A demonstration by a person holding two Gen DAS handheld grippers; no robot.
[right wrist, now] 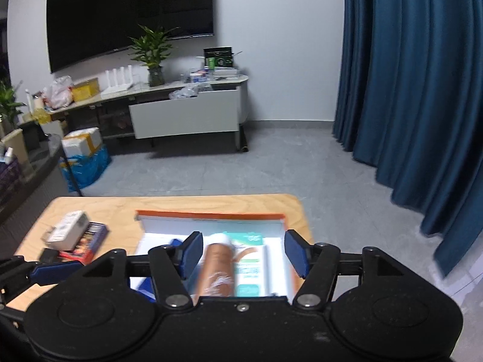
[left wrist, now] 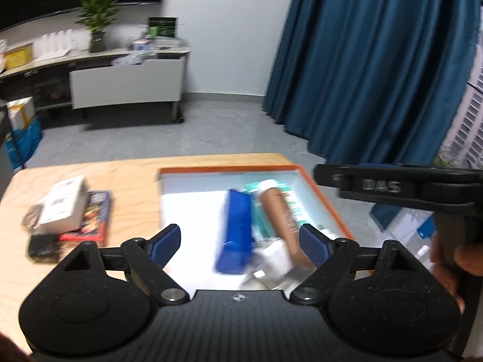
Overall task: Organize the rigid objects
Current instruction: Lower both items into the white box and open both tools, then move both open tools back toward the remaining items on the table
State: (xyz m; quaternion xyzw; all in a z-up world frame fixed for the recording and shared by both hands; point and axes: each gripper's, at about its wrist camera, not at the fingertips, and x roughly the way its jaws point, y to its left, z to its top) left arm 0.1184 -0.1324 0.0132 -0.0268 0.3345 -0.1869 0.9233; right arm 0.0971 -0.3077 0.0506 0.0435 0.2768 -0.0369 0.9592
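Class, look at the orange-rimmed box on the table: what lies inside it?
Inside the orange-rimmed box lie a blue case, a brown tube and a teal-and-white packet. Its near end is hidden behind the tongs.

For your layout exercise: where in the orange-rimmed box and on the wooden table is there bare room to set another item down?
In the orange-rimmed box, the white floor left of the blue box is bare. Its right half is crowded: brown tube and teal package lie side by side. On the wooden table, bare wood separates the box from the left-hand pile.
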